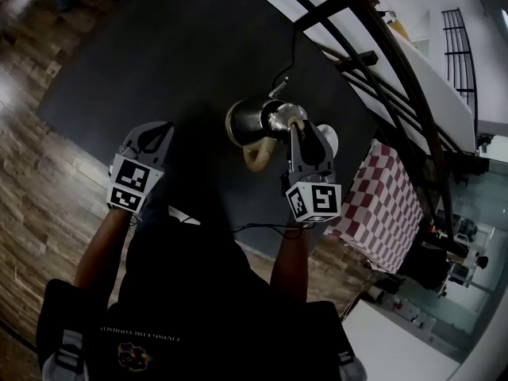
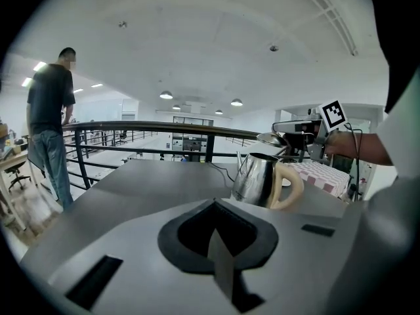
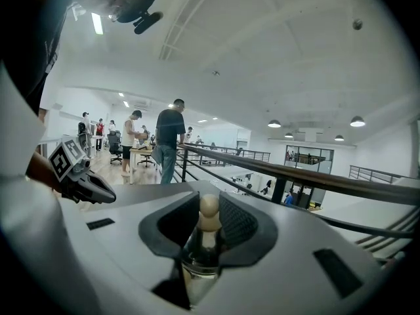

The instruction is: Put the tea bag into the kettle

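Note:
A steel kettle (image 1: 248,122) with a beige handle (image 1: 258,159) stands open-topped on the dark table (image 1: 159,62). My right gripper (image 1: 297,127) is shut on the beige knob (image 3: 209,212) of the kettle's lid (image 1: 284,117), which it holds just right of and above the kettle's mouth. In the left gripper view the kettle (image 2: 257,179) stands ahead to the right, with the lid (image 2: 272,138) lifted over it. My left gripper (image 1: 152,133) hovers to the left of the kettle, apart from it, jaws shut (image 2: 213,223). No tea bag shows in any view.
A black cable (image 1: 287,66) runs from the kettle toward the table's far edge. A white dish (image 1: 327,137) sits beside the right gripper. A red-checked cloth (image 1: 385,205) lies at the right. A dark railing (image 1: 381,62) borders the table's far side. A person (image 2: 49,126) stands by the railing.

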A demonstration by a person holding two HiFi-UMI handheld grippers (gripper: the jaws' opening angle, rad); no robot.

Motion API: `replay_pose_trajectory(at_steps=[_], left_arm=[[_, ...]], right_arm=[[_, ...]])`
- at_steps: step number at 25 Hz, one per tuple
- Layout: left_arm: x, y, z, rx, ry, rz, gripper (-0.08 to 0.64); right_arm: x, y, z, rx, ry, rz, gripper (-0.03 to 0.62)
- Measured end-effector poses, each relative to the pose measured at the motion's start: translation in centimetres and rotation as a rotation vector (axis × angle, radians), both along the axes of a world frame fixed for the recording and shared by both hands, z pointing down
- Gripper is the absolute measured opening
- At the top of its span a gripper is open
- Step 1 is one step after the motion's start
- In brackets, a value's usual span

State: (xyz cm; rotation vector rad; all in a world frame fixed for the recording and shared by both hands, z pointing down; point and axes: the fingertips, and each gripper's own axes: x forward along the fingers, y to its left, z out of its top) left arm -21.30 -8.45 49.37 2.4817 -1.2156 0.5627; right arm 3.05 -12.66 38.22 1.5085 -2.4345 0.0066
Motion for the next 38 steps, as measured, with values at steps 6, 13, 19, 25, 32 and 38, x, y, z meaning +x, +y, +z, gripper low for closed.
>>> replay_pose_trajectory(at_steps=[6, 13, 19, 25, 32, 38], left_arm=[[-0.6, -0.7, 0.0, -0.006, 0.002, 0.002, 0.003], [-1.0, -1.4, 0.4, -0.011, 0.007, 0.003, 0.005], [-1.1, -1.4, 0.8, -0.021, 0.008, -0.004, 0.005], [-0.8, -1.7, 1.0, -0.021, 0.009, -0.004, 0.005], [-0.6, -1.9, 1.0, -0.021, 0.01, -0.001, 0.005], [-0.5, -2.2, 1.1, -0.022, 0.004, 0.0, 0.005]], right_arm=[[-0.7, -0.9, 1.4, -0.042, -0.002, -0.004, 0.104], [-1.1, -1.4, 3.1, -0.089, 0.006, -0.007, 0.104], [-1.0, -1.5, 3.7, -0.108, 0.012, -0.014, 0.104], [-0.7, -1.6, 4.0, -0.118, 0.008, -0.015, 0.104], [-0.8, -1.7, 4.1, -0.118, 0.008, -0.018, 0.104], [-0.9, -1.9, 4.3, -0.12, 0.003, -0.017, 0.104]])
